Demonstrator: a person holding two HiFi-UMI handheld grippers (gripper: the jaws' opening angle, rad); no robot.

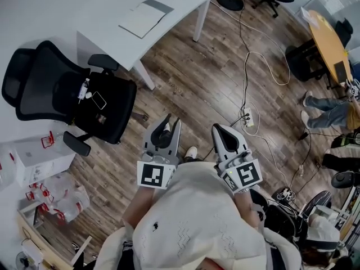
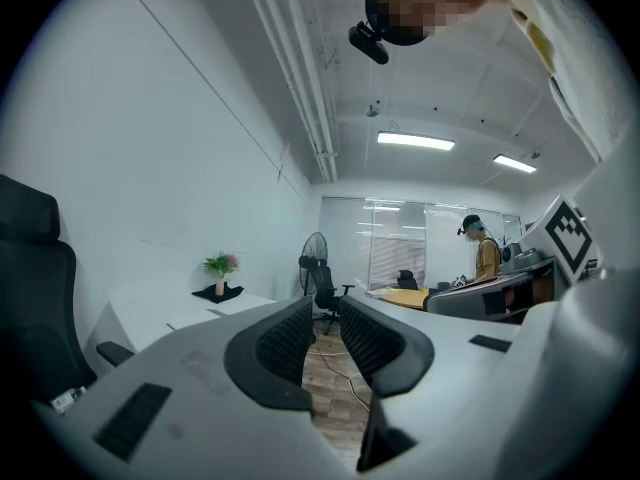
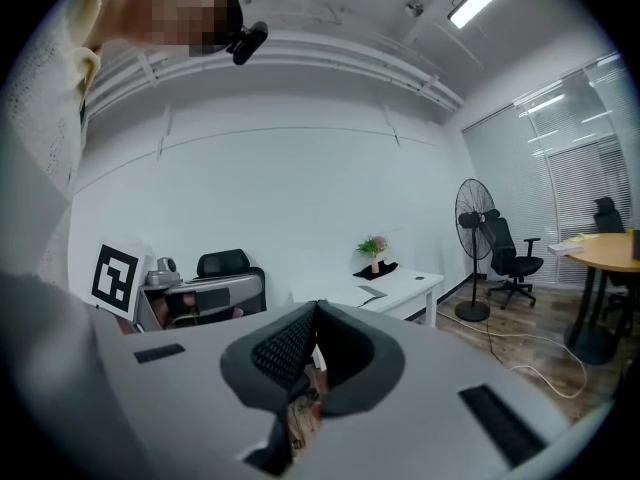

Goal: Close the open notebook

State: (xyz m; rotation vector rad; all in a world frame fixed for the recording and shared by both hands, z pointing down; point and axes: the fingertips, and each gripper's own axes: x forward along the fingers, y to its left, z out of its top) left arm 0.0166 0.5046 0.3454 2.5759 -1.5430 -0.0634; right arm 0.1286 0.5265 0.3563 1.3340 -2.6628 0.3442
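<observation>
The notebook (image 1: 143,17) lies open on the white desk (image 1: 67,16) at the top of the head view, pale pages up with a grey strip along one edge. In the right gripper view the notebook (image 3: 368,292) shows far off on that desk (image 3: 400,286). Both grippers are held close to the person's body over the wooden floor, well short of the desk. My left gripper (image 1: 169,124) (image 2: 324,318) is open, with a narrow gap between its jaws and nothing in it. My right gripper (image 1: 223,130) (image 3: 314,313) is shut on nothing, its jaw tips touching.
A black office chair (image 1: 73,91) stands between me and the desk on the left. Cables and a power strip (image 1: 247,117) lie on the floor ahead right. Boxes (image 1: 34,162) sit at the left, and a round wooden table (image 1: 329,38) and a seated person (image 1: 332,108) at the right.
</observation>
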